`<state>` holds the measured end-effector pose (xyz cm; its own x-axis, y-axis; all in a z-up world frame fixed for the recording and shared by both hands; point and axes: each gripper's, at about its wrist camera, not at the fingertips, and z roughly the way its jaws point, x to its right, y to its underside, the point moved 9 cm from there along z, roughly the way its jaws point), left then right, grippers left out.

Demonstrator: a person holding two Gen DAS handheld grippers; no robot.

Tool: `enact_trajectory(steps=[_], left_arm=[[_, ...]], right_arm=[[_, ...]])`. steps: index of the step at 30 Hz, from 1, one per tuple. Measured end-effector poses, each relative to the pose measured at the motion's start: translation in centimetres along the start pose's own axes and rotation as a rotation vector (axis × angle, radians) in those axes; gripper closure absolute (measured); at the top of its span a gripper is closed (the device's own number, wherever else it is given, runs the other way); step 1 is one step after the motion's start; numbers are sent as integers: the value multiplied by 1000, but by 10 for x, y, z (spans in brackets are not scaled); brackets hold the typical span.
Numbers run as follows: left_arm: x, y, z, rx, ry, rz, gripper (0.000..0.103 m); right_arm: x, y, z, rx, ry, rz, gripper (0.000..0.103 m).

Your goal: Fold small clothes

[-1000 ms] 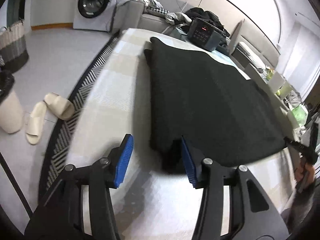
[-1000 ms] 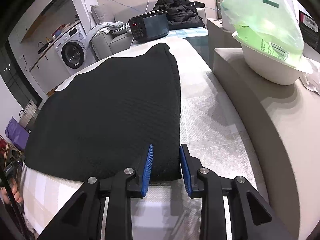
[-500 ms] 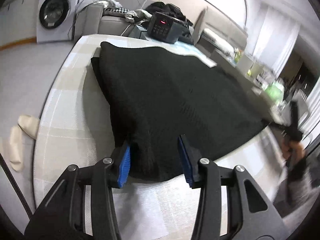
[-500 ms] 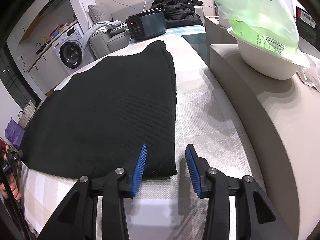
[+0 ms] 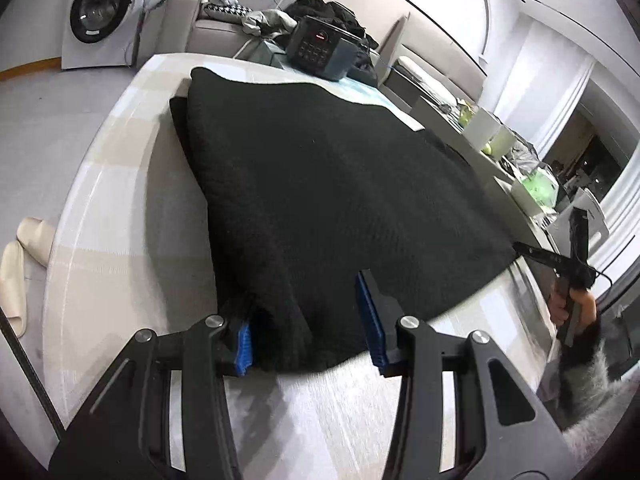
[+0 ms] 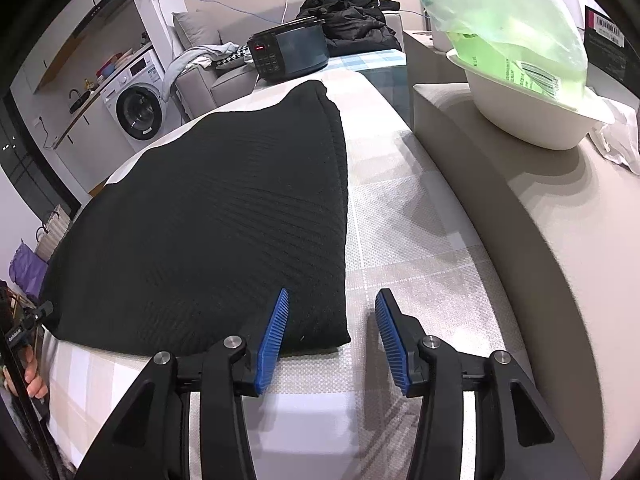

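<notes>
A black knit garment lies folded and flat on the checked table cloth. My left gripper straddles its near left corner. The cloth bunches against the left pad and partly hides it, and the jaws stand apart. In the right wrist view the same garment reaches my right gripper, which is open. Its left pad rests over the near right corner, and its right pad stands clear over the bare table cloth. A hand holds the right gripper at the far right of the left wrist view.
A black appliance stands at the table's far end. Right of the table a beige ledge carries a white basin with a green bag. Left of the table there is open floor with slippers and a washing machine.
My right jaws opened off the garment's near right corner, which now lies flat. My left gripper slid sideways and turned onto the near left corner, so cloth now sits between its jaws.
</notes>
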<state>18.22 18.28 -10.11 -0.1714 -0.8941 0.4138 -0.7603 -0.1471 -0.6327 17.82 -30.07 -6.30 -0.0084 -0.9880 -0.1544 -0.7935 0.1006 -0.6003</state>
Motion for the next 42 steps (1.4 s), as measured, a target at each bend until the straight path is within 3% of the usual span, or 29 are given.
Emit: enact_trajectory(steps=[4, 7, 9, 16, 19, 22, 29, 40, 42], left_arm=[[-1, 12, -12, -2, 27, 1, 64], [-7, 12, -13, 1, 35, -24, 64], [-11, 10, -9, -2, 32, -55, 64], [-17, -3, 0, 17, 45, -151, 65], [-11, 0, -4, 8, 49, -121, 78], [-6, 9, -13, -5, 67, -69, 78], [-15, 27, -28, -51, -3, -51, 78], [-33, 17, -24, 20, 0, -193, 78], [-33, 17, -18, -2, -45, -186, 87]], right_arm=[[-5, 6, -8, -14, -13, -49, 56], [-14, 14, -12, -36, -92, -74, 54], [-14, 14, -10, -25, -84, -81, 54], [-3, 4, 3, -19, -147, 60, 54], [-4, 2, 5, -24, -146, 64, 54], [-7, 3, 6, -31, -139, 51, 54], [-4, 6, 3, -30, -121, 54, 50], [-5, 7, 1, -30, -123, 55, 50], [-6, 8, 1, -31, -125, 54, 50]])
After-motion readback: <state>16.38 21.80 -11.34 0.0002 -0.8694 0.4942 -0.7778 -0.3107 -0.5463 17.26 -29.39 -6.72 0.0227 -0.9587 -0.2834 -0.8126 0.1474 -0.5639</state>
